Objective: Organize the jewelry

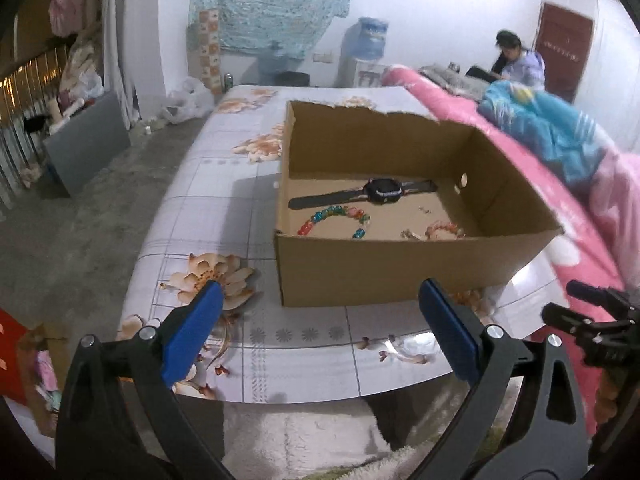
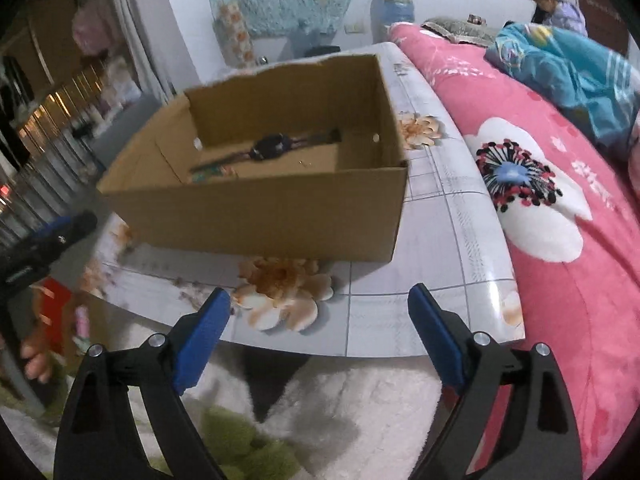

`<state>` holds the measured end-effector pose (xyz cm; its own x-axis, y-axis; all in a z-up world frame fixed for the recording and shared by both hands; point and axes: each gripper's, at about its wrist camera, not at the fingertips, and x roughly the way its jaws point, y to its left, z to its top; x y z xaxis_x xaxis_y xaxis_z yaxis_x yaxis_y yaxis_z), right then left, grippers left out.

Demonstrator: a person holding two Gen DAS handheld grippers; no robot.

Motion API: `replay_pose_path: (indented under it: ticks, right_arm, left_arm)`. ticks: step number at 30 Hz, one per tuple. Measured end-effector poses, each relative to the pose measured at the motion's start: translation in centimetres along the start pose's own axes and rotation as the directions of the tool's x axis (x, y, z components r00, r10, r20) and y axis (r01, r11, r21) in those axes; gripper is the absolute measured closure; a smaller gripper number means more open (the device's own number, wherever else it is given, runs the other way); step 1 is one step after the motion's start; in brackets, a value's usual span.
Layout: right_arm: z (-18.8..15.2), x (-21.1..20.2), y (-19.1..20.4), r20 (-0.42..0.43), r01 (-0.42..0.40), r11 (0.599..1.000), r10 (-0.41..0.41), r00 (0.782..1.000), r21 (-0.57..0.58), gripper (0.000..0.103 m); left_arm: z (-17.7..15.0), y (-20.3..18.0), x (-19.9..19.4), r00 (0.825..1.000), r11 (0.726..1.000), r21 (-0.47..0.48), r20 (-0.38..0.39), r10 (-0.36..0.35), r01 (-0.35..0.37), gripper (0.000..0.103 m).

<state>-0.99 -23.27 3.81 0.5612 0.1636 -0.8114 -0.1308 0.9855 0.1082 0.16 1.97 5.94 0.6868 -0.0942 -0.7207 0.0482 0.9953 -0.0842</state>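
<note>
On the desk (image 1: 304,344), whose glossy cover is printed with grey grid lines and peach flowers, stands an open cardboard box (image 1: 384,272) with plain corrugated walls and a ragged far rim. Going left to right across its floor in the left wrist view: a curved bracelet of clear, many-coloured beads (image 1: 334,220), a black wristwatch (image 1: 366,193) lying flat with its straps stretched out behind the beads, and a small pinkish beaded piece (image 1: 444,231) near the right wall. Right of the desk lies a plush pink blanket (image 2: 560,216) with white flowers. The left gripper (image 1: 320,300) hangs in front of the box's near wall, blue-padded fingers (image 1: 192,340) spread wide with nothing between them. The right gripper (image 2: 320,304) is likewise short of the box, over the desk's near edge, fingers apart and empty. All the jewelry lies inside the box, well beyond both pairs of fingers.
</note>
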Motion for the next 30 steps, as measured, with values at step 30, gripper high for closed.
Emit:
replay_pose_path:
  ticks: [30]
  right_arm:
    - [3.5,0.5,1.6,0.031,0.057,0.998,-0.058,0.998,0.033,0.007]
  left_arm:
    - [1.5,-3.2,2.2,0.978,0.993,-0.023,-0.175,0.111,-0.117,0.008]
